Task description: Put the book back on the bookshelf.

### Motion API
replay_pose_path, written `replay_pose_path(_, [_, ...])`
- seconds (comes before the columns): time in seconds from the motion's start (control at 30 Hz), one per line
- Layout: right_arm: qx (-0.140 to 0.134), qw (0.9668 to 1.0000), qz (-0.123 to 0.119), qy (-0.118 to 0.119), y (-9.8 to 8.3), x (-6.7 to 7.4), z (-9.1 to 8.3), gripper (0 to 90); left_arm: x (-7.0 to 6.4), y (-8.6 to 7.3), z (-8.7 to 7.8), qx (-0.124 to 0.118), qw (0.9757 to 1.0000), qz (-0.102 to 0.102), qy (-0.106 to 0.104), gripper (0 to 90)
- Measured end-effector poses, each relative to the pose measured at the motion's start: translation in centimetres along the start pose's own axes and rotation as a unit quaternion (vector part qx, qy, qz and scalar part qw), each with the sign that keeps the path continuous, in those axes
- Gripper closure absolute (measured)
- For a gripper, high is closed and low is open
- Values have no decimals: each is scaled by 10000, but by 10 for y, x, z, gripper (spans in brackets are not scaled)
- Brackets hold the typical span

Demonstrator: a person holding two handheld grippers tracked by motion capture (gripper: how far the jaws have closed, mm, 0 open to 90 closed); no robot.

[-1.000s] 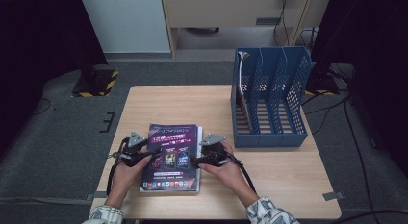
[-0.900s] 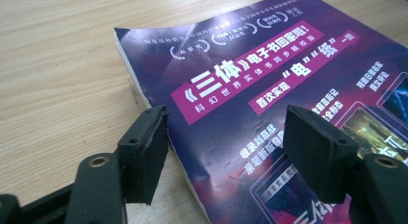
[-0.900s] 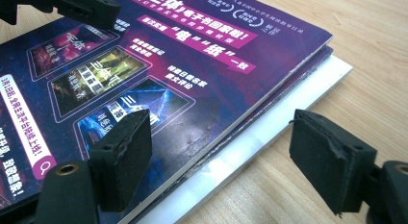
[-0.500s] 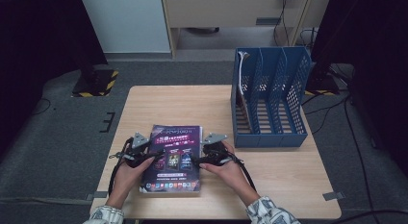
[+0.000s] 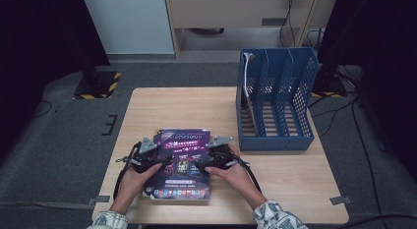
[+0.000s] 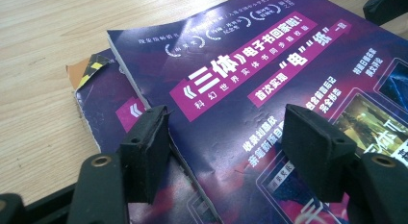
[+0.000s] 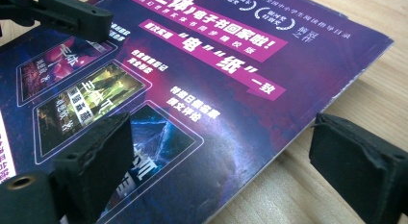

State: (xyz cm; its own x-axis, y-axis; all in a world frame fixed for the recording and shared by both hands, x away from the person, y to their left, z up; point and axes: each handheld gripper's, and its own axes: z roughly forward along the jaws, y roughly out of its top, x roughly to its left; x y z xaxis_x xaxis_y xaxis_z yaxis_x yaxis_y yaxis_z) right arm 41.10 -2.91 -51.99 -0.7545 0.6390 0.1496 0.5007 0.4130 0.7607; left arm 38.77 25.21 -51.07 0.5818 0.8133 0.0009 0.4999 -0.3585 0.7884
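Two magazines (image 5: 179,162) lie stacked on the tabletop (image 5: 196,106). Both tools, left (image 5: 156,161) and right (image 5: 200,161), are spread wide over the top one; the right one's jaws have just been opening. Nothing is lifted, and the blue rack (image 5: 275,99) holds no magazine yet.

Two purple magazines (image 6: 250,89) lie stacked on the one wooden table (image 5: 196,108), left of the single blue file rack (image 5: 275,103), which has three slots.
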Motion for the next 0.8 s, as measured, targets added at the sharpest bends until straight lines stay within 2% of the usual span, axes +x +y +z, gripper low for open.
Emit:
replay_pose_path(0.1, [-4,9999,75,84,-1,-3,1,69,0,-1,0,-27,10000,1,12,338])
replay_pose_path(0.3, [9,9987,414,310,-4,-9,4,54,0,-2,0,-73,10000,-35,15,334])
replay_pose_path(0.57, [-38,9971,585,482,-6,-14,8,43,0,-3,0,-80,9999,-89,19,331])
replay_pose_path(0.8, [-161,9937,841,727,-9,-17,16,39,1,-5,1,-137,9994,-327,-28,317])
